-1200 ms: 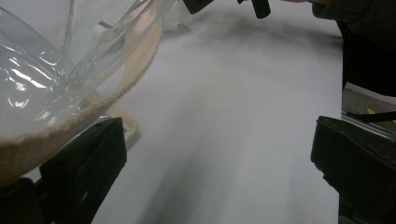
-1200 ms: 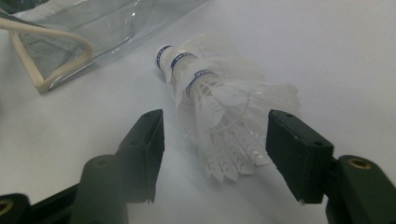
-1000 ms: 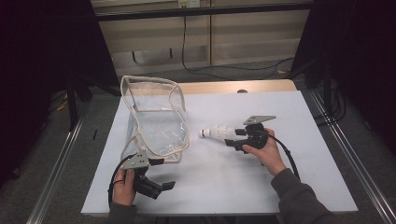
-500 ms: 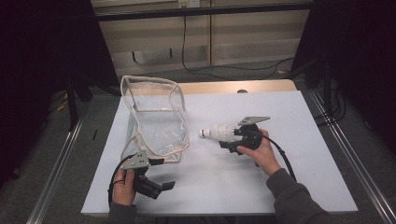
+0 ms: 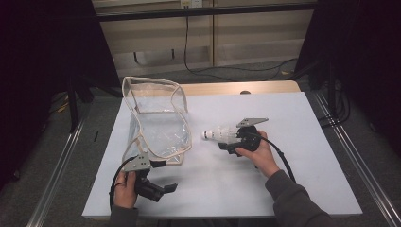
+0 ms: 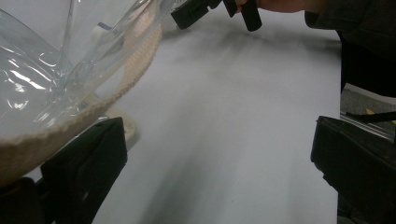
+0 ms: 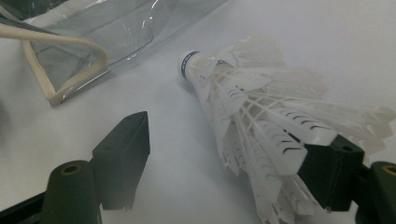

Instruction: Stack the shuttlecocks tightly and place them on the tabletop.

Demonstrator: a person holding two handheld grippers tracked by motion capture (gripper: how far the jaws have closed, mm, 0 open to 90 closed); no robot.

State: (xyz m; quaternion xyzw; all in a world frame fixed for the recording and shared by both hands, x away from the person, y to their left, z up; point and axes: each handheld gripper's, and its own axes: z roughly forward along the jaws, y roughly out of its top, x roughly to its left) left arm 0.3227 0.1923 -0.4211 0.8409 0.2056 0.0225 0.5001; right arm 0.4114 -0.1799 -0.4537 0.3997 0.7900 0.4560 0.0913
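Left hand-held gripper sits at the near left of the worktop, right beside the near edge of the clear bag. Jaws spread wide, nothing between them; in the left gripper view the bag's beige trim drapes over the left jaw only. Looks like it's parked there to pin or lift the bag edge when needed, my guess.

Right hand-held gripper lies roughly level, pointing left at the bag. Shuttlecock rests against its right jaw, the left jaw standing clear of it with bare worktop between. So jaws are apart, no pinch. They've just been closing a little after opening. Reads as a regrip or a nudge: cork leads, so it would slide into the bag nose first.

Shuttlecock: lying on its side just right of the bag, outside it, cork toward the bag. White feather skirt, ragged tips, white cork with a dark blue band.

Bag: clear plastic, beige binding, stands partly slumped, mouth at the far end; appears empty.
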